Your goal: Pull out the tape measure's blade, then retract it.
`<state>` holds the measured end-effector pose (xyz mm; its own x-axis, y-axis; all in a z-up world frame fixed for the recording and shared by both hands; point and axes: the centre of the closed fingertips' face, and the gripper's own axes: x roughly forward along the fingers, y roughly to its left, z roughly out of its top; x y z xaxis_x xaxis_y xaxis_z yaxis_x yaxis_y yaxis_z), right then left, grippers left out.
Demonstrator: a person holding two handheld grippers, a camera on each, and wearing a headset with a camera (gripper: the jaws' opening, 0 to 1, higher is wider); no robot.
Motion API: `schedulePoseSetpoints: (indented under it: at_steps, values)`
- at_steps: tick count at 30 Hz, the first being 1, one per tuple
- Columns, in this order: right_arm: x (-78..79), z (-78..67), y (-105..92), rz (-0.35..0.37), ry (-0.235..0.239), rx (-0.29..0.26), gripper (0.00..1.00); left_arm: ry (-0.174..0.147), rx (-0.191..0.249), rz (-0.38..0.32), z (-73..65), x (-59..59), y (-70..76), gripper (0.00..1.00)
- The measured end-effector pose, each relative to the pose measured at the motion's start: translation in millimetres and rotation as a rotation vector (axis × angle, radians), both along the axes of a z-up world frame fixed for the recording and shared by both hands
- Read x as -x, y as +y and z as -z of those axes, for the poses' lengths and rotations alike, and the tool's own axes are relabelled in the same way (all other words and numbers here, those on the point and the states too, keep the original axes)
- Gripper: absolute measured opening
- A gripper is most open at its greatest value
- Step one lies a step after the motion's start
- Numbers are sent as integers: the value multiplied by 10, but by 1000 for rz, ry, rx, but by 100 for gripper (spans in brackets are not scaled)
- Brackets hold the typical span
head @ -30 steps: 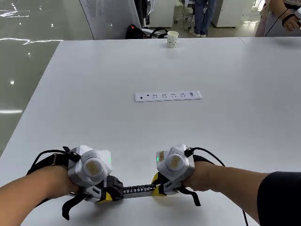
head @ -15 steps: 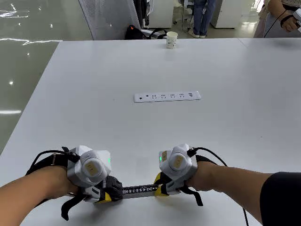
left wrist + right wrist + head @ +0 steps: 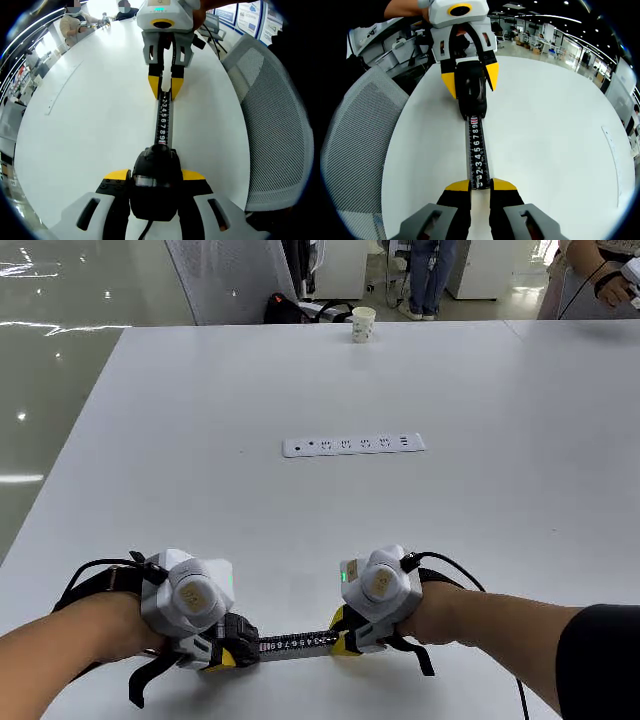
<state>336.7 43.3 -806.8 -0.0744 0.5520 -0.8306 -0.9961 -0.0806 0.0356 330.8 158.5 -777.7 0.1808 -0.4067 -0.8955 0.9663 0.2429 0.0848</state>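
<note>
Half of the task, at most, looks done to me: the blade (image 3: 298,644) stands out of the tape measure (image 3: 243,638) for a short stretch, and it is not yet retracted. I cannot say if the pull is finished. The left tongs (image 3: 156,176) are closed around the black case. The right tongs (image 3: 480,186), at 3 o'clock from the case in the head view, are closed on the tip of the blade. The blade runs straight between them.

The tape measure is at 6 o'clock on the worktop (image 3: 300,390), close to the near edge. Toward 3 o'clock much bare surface is free for a longer pull. A power strip (image 3: 353,445) lies at 12 o'clock, well apart, and a paper cup (image 3: 364,323) stands beyond it near the far edge. A mesh chair (image 3: 270,125) is just outside the near edge, so I judge the elbows have less room there.
</note>
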Motion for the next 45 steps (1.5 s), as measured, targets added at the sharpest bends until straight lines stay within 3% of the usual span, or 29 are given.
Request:
schedulePoseSetpoints:
  at_steps: [45]
  values:
    - [-4,28,-219,7,-6,14,9,-3,-1,4,-6,7,1,31]
